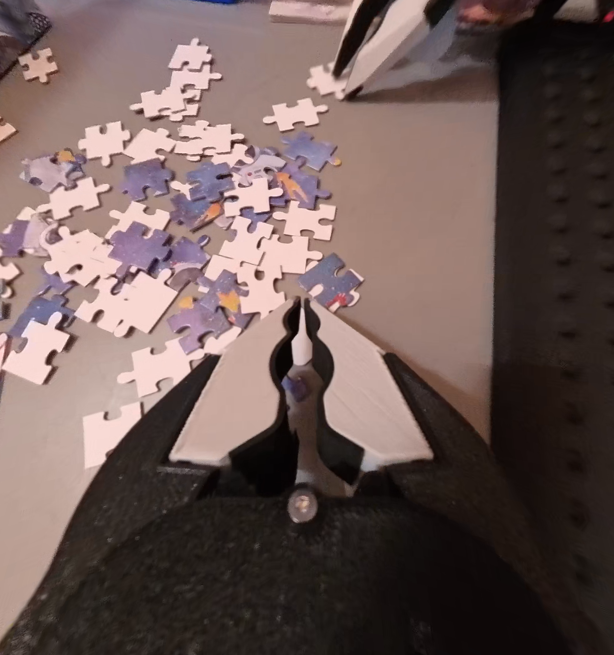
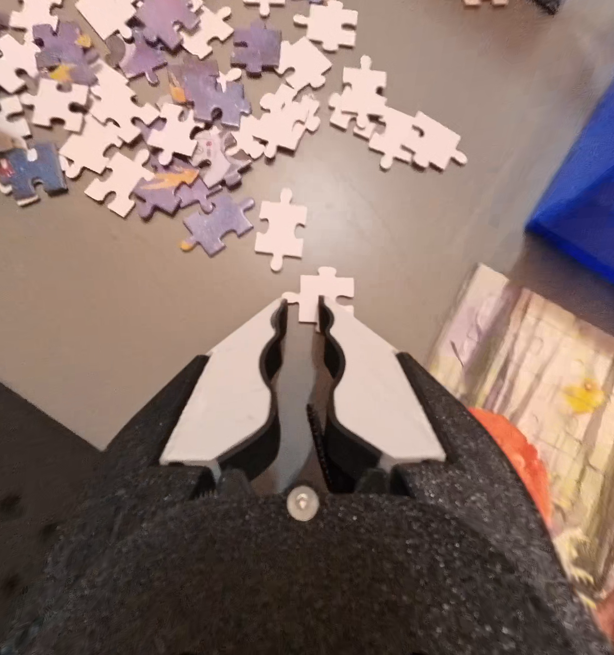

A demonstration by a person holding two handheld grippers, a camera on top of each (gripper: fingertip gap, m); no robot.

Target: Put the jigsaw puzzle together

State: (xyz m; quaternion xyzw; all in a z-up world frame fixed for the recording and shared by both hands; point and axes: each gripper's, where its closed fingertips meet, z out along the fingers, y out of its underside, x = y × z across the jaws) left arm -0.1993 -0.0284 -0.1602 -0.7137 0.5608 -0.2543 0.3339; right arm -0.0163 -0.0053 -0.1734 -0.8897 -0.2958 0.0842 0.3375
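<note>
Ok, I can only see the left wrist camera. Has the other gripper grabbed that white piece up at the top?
Observer: No. The right gripper is open, with one finger on each side of the white piece, which lies flat on the table.
Operator: What's beside it?
Observer: A picture of trees lies flat just to its right.
Operator: Anything else over there?
Observer: A blue box sits beyond that picture.
</note>
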